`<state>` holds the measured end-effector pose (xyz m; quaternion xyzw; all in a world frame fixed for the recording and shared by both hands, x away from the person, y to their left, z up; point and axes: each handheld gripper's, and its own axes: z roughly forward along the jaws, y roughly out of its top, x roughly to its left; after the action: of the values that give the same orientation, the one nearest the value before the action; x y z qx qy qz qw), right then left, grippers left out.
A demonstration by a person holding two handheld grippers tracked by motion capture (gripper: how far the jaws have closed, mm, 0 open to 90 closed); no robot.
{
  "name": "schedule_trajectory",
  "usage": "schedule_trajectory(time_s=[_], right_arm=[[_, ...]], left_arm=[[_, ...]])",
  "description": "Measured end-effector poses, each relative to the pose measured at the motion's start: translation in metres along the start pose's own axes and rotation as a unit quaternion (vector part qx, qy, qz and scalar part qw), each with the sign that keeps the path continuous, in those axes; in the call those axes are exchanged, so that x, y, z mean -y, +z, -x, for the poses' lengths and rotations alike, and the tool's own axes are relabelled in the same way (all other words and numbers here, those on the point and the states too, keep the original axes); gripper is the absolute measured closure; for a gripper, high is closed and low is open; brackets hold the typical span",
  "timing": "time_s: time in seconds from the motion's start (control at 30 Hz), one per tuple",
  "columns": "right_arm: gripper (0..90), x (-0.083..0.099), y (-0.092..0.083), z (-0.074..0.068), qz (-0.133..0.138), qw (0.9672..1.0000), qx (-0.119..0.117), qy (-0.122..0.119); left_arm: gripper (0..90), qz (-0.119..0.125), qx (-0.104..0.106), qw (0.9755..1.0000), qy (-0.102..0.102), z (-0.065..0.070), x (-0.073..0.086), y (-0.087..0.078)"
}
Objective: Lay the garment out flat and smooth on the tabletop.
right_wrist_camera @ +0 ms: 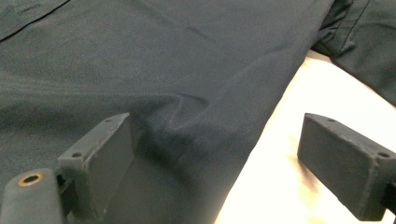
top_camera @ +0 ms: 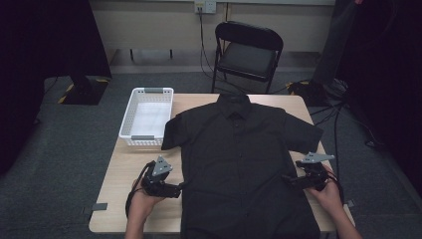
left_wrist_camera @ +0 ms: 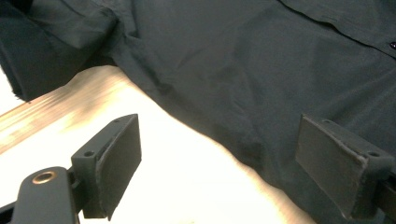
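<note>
I am holding my left gripper (top_camera: 182, 187) spread wide across the left side seam of the black shirt (top_camera: 239, 159), and my right gripper (top_camera: 285, 178) spread across its right seam. The shirt is lying flat, collar far, on the bench (top_camera: 119, 174), with a white basket (top_camera: 147, 117) sitting at its far left.

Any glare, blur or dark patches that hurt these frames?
High view: dim, the black shirt shows little detail, the room's edges are very dark. Left gripper view: the table is blown out to white, with streaky blur at the left. Right gripper view: the table is overexposed too; shirt folds stay readable.
</note>
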<state>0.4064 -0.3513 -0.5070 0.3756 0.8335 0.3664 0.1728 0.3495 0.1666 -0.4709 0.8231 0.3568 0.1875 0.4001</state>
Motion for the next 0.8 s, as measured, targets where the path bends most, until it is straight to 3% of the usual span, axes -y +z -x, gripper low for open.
schedule_trajectory(time_s=[0.8], right_arm=[[9.7, 0.0, 0.0, 0.0, 0.0, 1.0, 0.0, 0.0]], left_arm=[[14.2, -0.004, -0.009, 0.9999, -0.01, -0.016, 0.017, -0.008]])
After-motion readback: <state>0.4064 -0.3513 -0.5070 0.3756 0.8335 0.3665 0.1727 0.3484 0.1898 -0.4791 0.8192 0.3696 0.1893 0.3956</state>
